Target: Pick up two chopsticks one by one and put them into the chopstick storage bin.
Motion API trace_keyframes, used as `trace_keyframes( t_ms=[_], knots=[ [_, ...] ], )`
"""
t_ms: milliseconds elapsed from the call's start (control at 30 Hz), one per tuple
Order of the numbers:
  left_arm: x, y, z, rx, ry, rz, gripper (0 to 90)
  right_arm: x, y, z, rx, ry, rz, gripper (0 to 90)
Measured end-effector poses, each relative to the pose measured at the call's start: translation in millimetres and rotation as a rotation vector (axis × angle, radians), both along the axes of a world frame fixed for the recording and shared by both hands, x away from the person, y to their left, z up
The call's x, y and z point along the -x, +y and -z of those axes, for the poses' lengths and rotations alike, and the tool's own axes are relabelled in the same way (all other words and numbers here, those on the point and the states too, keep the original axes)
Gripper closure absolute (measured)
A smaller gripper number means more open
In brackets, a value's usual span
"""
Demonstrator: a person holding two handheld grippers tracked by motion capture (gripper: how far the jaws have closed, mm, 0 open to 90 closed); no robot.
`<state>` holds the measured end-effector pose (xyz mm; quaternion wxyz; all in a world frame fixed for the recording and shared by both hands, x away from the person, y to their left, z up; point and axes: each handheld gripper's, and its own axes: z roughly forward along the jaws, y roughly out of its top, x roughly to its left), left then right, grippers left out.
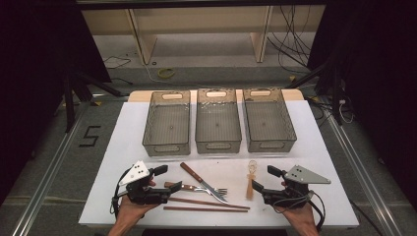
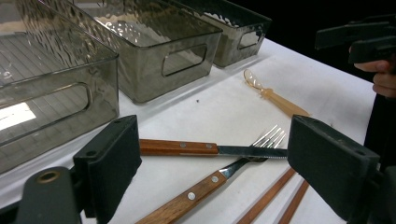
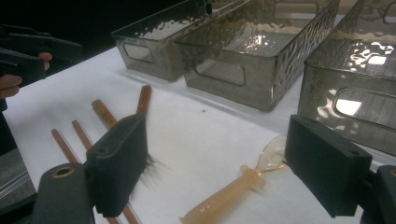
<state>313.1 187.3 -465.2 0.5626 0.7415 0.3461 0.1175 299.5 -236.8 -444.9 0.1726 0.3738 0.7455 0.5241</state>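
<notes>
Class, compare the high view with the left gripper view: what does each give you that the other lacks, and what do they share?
High view: the floor mark shaped like a 5 and a yellow ring on the floor beyond the table. Left gripper view: the metal rivets on the wooden handles of the knife and fork. Shared: three bins, the translucent spoon and the chopsticks.

left gripper (image 1: 164,181): black, grey three-corner plate with small holes, black cable, lower left | right gripper (image 1: 264,179): black, same grey plate, looped cable, lower right | jaws: thick black blocks, round screw holes
</notes>
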Motion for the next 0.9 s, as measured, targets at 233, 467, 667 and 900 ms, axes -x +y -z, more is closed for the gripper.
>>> trace_keyframes(
  t_ms=[233,467,667,900],
  knots=[
    [-2.3,-4.2,-0.8,-0.043,0.034,0.035,16.6,-0.7,-0.2,-0.3,0.01,0.004,0.0,22.2],
    [-4.2,-12.9,-7.6,-0.127,0.053,0.094,17.1,-1.4,-0.4,-1.4,0.012,0.009,-0.007,22.5],
    [-6.2,-19.5,-11.2,-0.181,0.079,0.118,17.6,-1.7,-0.1,-2.3,0.012,0.011,-0.009,22.5],
    [-9.1,-27.4,-20.6,-0.267,0.1,0.17,20.6,-2.8,0.0,-3.4,0.018,0.018,-0.02,22.6]
  ],
)
